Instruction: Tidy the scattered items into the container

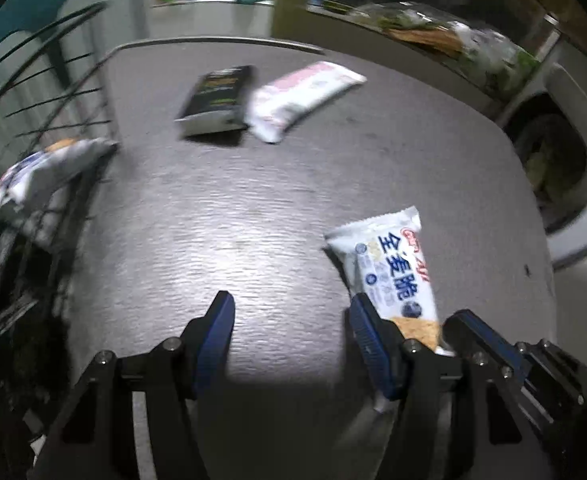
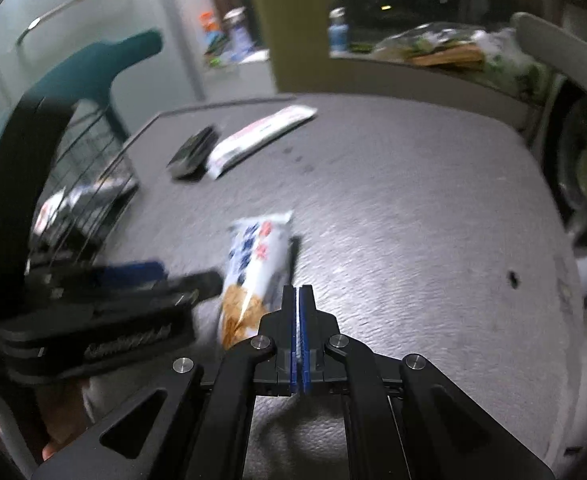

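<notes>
1. On the grey table [image 1: 253, 216], a white cracker packet [image 1: 389, 264] with blue lettering lies beside the right gripper [image 2: 298, 292], whose jaws are pressed together, empty.
2. Left gripper [image 1: 289, 308] gapes wide, empty, near the wire basket [image 1: 65, 92].

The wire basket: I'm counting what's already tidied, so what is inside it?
In the wire basket one crumpled white and grey packet shows, lying against the rim. Anything deeper is hidden by dark wires and blur.

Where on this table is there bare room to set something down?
Bare table between the wire basket, the black box and the cracker packet. Also right of the packet. Crowded: far edge, where box touches the pink-white packet.
</notes>
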